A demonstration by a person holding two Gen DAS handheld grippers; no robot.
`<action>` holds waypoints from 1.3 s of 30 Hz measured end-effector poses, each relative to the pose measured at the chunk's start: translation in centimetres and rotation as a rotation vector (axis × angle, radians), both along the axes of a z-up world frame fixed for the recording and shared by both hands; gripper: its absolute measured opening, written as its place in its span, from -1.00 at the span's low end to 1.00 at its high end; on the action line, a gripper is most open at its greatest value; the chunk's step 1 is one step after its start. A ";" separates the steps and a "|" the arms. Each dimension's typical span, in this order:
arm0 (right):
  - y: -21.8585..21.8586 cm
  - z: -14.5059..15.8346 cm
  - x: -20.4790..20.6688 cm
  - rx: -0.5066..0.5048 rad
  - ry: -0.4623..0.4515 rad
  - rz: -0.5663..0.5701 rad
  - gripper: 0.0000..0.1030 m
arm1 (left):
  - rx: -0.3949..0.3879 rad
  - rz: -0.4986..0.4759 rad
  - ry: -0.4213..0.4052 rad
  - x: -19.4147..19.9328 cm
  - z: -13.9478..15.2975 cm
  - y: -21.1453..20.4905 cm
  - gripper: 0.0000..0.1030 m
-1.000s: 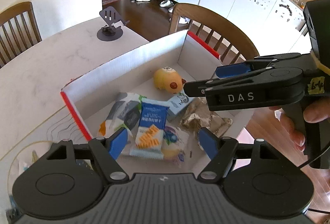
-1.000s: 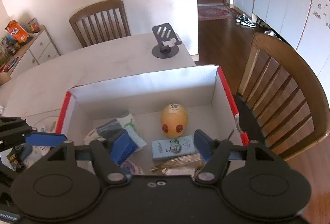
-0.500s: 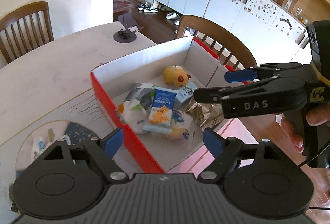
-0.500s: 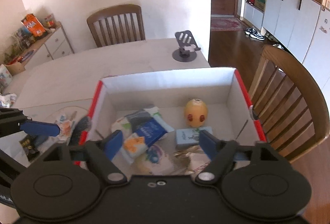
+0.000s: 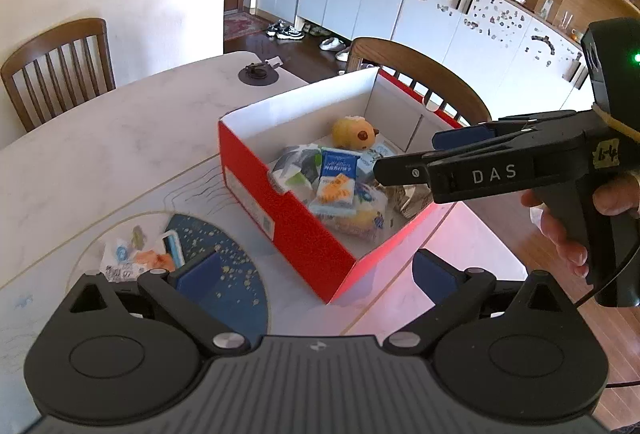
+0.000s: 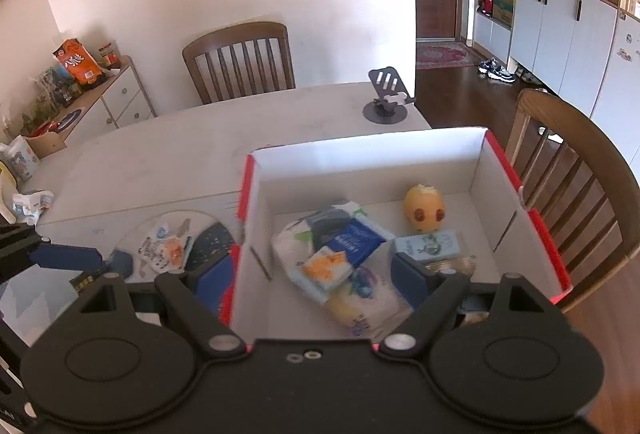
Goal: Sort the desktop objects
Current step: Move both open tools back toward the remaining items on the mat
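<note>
- While my left gripper [image 5: 314, 270] hangs back from the red box [image 5: 280, 202], its fingers are spread wide and empty; the box's near corner sits between and just beyond them.
- Left view: loose wrappers [image 5: 132, 258] lie on the blue mat [image 5: 236, 274] just outside the left finger. My right gripper [image 5: 404, 166] reaches in from the right, over the box's far side; both its blue tips show, but I cannot tell the gap from this side-on angle.
- Right view: my right gripper [image 6: 312, 274] is wide and empty above the box, with snack packets [image 6: 336, 254] between the fingers and the yellow toy [image 6: 424, 208] beyond the right finger.
- Right view: wrappers on the mat rest beyond the left finger, outside the box wall.
- Step, as I judge it: between picks, a drop looks done.
- Next move calls for swinging left and down to the wrappers, then closing on one.
</note>
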State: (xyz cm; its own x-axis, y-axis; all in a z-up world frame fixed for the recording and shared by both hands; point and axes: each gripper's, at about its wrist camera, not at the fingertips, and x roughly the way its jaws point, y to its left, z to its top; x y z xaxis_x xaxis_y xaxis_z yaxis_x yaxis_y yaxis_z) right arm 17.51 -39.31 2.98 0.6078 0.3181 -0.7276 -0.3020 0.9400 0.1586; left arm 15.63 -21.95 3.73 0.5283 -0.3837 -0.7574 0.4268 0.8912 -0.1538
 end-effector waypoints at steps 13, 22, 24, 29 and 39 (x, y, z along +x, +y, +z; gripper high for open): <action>5.3 -0.4 -3.3 0.017 0.015 -0.016 0.67 | -0.001 0.064 -0.030 -3.5 -0.9 6.8 0.99; 9.9 -1.0 -4.4 0.011 0.035 0.014 0.67 | -0.021 0.126 -0.036 -5.5 -1.7 12.4 0.99; 10.9 -1.1 -4.5 0.010 0.038 0.023 0.67 | -0.029 0.136 -0.030 -6.0 -2.0 13.4 0.99; 13.0 -1.2 -4.6 0.005 0.041 0.046 0.67 | -0.019 0.159 -0.035 -7.1 -2.5 15.8 0.99; 15.8 -1.8 -3.8 -0.019 0.049 0.088 0.67 | 0.052 0.245 -0.035 -8.8 -4.9 20.6 0.99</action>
State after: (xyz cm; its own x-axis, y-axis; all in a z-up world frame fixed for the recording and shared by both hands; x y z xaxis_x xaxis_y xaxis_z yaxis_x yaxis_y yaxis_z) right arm 13.69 -23.47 1.17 0.5413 0.3548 -0.7623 -0.3758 0.9131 0.1581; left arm 6.84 -1.34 -1.22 0.6269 -0.2017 -0.7526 0.2014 0.9750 -0.0936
